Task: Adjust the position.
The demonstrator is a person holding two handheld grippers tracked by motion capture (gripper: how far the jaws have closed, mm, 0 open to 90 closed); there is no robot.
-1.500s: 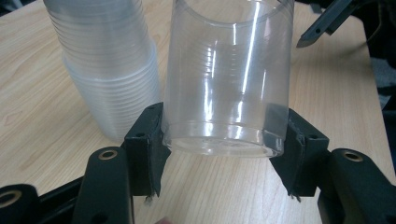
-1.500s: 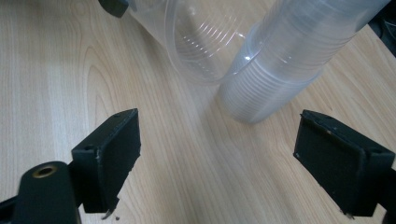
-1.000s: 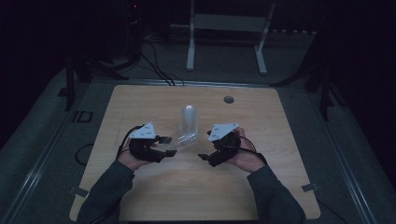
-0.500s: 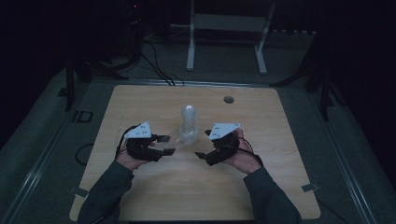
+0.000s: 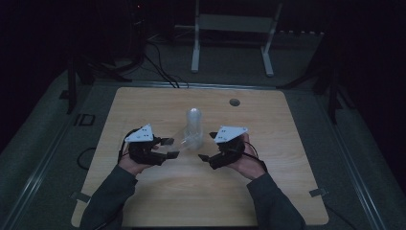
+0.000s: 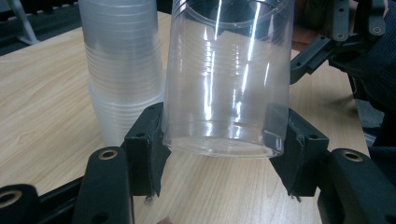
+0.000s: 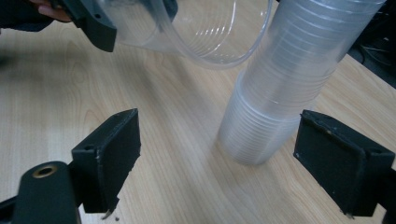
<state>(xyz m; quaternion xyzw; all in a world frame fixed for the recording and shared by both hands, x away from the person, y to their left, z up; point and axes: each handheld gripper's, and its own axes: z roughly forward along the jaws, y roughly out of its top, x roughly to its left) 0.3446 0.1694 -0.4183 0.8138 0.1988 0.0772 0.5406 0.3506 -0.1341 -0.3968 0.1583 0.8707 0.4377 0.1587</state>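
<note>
Left tool (image 6: 219, 154): jaws clamped on the base end of a single clear plastic cup (image 6: 229, 79), one pad on either side of its wall. The cup lies tipped, held off the counter (image 5: 143, 110), mouth pointing away toward the right tool.

Right tool (image 7: 219, 158): jaws spread wide, nothing between the pads. It sits near the cup's open mouth, apart from it.

Stack of clear cups (image 5: 194, 125): upside down on the counter, between the two tools and just beyond them, close beside the held cup.

Counter: light wood, round hole (image 5: 234, 102) near the far edge.

Beyond: grey metal frame (image 5: 232, 33) on the floor.
</note>
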